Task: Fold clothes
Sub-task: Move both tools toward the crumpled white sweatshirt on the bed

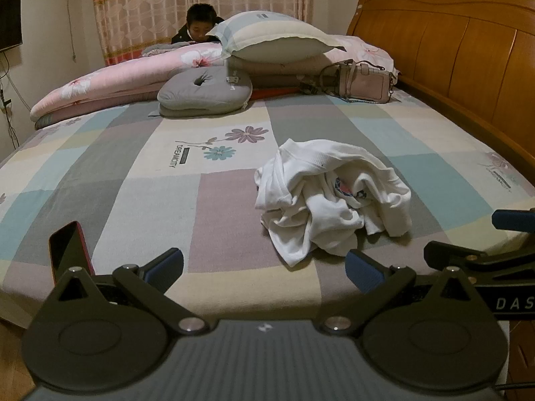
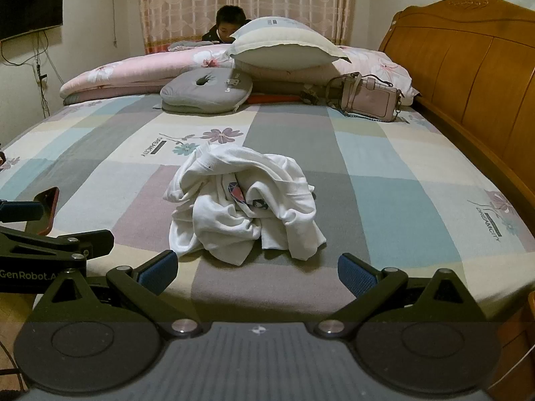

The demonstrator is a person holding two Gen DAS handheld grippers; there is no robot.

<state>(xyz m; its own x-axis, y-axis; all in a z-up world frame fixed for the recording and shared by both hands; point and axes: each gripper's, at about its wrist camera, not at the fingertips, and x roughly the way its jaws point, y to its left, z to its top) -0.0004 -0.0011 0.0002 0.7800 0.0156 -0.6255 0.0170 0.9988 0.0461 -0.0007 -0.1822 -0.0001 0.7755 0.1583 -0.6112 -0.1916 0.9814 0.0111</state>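
A crumpled white garment (image 1: 329, 197) (image 2: 245, 204) with a small coloured print lies bunched on the checked bedsheet (image 1: 133, 180) (image 2: 384, 180), near the front edge. My left gripper (image 1: 264, 269) hovers open just short of it, the garment ahead and to the right of its blue pads. My right gripper (image 2: 257, 272) is open too, with the garment straight ahead and nothing between its fingers. Each gripper shows at the edge of the other's view: the right gripper (image 1: 501, 234) at the far right, the left gripper (image 2: 43, 230) at the far left.
A phone in a red case (image 1: 68, 250) (image 2: 46, 209) lies at the front left. At the back are a grey cushion (image 1: 205, 92), stacked pillows (image 1: 271, 38), a pink quilt (image 1: 127, 77), a pink handbag (image 1: 362, 82). A person (image 1: 199, 23) sits behind them. A wooden headboard (image 1: 468, 60) lines the right.
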